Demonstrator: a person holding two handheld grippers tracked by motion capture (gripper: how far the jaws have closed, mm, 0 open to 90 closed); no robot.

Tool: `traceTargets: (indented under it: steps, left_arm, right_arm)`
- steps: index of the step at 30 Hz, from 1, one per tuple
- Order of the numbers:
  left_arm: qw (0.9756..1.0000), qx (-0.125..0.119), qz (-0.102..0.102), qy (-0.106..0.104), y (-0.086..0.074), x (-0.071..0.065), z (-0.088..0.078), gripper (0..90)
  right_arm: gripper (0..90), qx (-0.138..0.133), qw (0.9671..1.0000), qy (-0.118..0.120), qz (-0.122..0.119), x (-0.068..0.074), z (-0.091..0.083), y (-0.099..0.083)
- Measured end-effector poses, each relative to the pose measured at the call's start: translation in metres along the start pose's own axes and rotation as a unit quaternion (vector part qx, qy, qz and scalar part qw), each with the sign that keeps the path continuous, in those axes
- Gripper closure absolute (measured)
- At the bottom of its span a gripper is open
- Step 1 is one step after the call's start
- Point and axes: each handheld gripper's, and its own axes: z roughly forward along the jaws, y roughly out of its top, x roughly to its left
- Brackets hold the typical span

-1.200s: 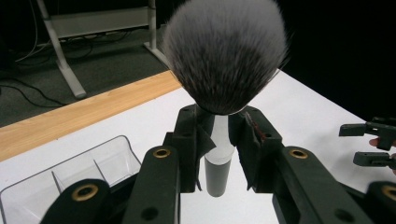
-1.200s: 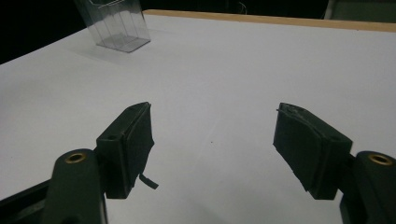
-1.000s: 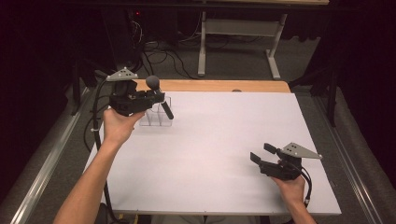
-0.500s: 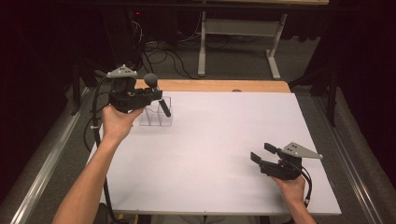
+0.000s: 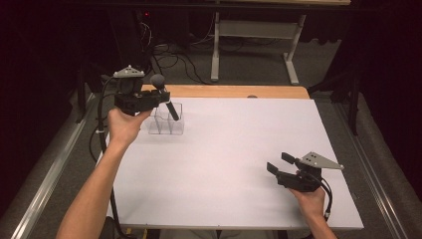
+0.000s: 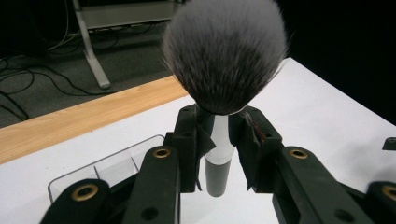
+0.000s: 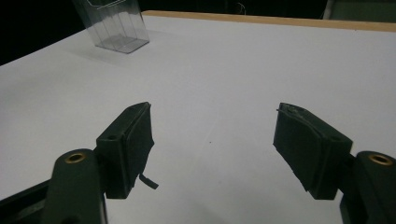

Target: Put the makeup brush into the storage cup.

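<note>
Brush (image 5: 164, 94) at the table's ten o'clock, over the clear organizer (image 5: 168, 121); bristles up toward eleven, handle down toward five; left gripper (image 6: 219, 140) clamps its handle; right gripper (image 7: 212, 140) gapes empty.

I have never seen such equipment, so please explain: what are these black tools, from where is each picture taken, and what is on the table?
A person holds a two-jaw gripper in each hand. The high view looks down on the white table; each other view comes from a camera riding on one gripper. The left gripper is shut on a makeup brush, held above a clear plastic organizer standing on the table. The right gripper rests low near the table's front right, its jaws open with nothing between them.
</note>
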Motion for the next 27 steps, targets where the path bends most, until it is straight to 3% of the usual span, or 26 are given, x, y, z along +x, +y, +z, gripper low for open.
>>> traceTargets:
  steps: [20, 27]
  left_arm:
    - [0.9995, 0.016, 0.005, 0.027, 0.009, 0.005, 0.014, 69.9]
    - [0.9992, 0.019, -0.001, 0.036, 0.01, 0.01, 0.019, 69.9]
  right_arm:
    - [29.9, 0.0, 1.0, 0.0, -0.001, 0.0, 0.0, 0.0]
    - [29.9, 0.0, 1.0, 0.0, -0.002, -0.001, 0.0, 0.0]
